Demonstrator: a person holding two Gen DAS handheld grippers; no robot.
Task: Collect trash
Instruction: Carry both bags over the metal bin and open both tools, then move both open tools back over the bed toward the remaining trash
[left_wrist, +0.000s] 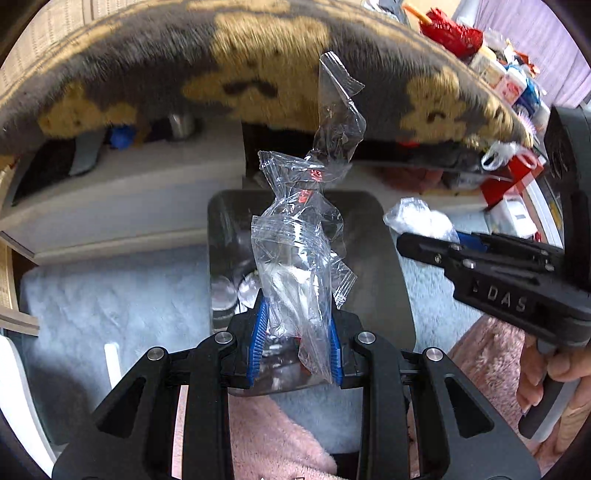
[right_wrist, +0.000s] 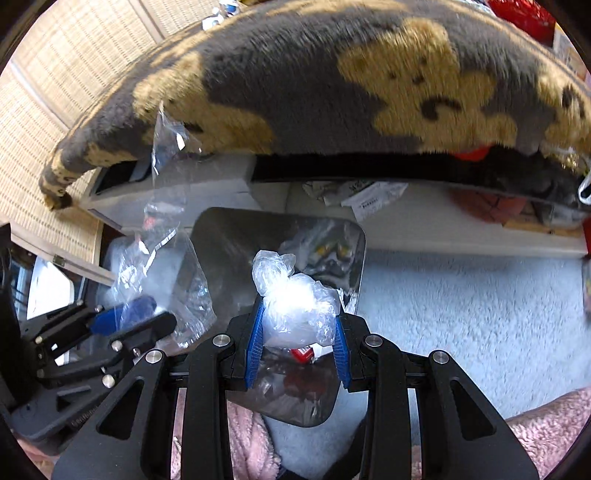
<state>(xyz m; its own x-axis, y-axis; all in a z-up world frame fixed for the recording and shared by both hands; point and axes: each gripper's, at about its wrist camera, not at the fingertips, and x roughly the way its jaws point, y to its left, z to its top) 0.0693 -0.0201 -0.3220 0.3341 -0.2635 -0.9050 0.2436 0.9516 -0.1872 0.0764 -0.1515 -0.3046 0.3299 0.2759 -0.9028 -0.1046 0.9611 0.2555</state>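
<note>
My left gripper (left_wrist: 297, 325) is shut on a long clear plastic wrapper (left_wrist: 295, 240) with red print that stands up above a grey bin (left_wrist: 395, 295). The bin holds trash, including round foil lids. My right gripper (right_wrist: 299, 325) is shut on a crumpled clear plastic wad (right_wrist: 295, 306) and holds it over the same bin (right_wrist: 229, 243). The right gripper with its wad also shows in the left wrist view (left_wrist: 428, 236), just right of the bin. The left gripper and its wrapper show in the right wrist view (right_wrist: 147, 317), at the bin's left edge.
A grey blanket with tan bear shapes (left_wrist: 240, 74) hangs over a low table above the bin. A pale blue shaggy rug (right_wrist: 461, 314) lies around the bin. Pink fleece (left_wrist: 273, 435) is at the bottom. Cluttered boxes and packets (left_wrist: 509, 81) sit at the upper right.
</note>
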